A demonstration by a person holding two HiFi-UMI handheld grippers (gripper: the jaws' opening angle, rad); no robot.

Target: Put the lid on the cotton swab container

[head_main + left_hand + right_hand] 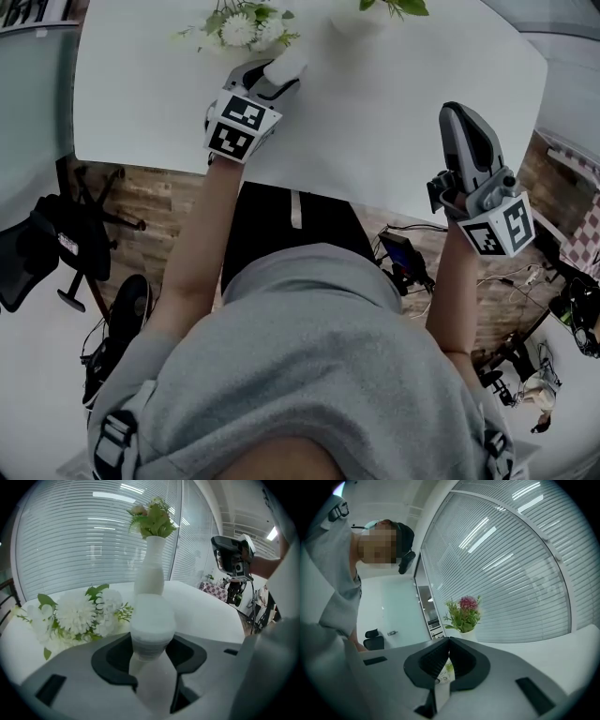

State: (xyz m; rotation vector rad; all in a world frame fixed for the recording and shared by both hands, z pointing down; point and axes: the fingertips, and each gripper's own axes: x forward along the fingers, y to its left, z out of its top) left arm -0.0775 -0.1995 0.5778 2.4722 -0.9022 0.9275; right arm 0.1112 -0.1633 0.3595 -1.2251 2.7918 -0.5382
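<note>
White cotton swab container [151,625] held near the far edge

The left tongs [277,77] clamp it above the table [375,122], just beside loose flowers [242,26] and a vase [151,571]. Bare tabletop lies between. The right tongs [457,114], clenched on nothing, hang at the near edge.

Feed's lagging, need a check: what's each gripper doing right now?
Left gripper: closed on the white container.
Right gripper: closed, nothing visible between its jaws.

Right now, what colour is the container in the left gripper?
The container is milky white; best in the left gripper view.
</note>
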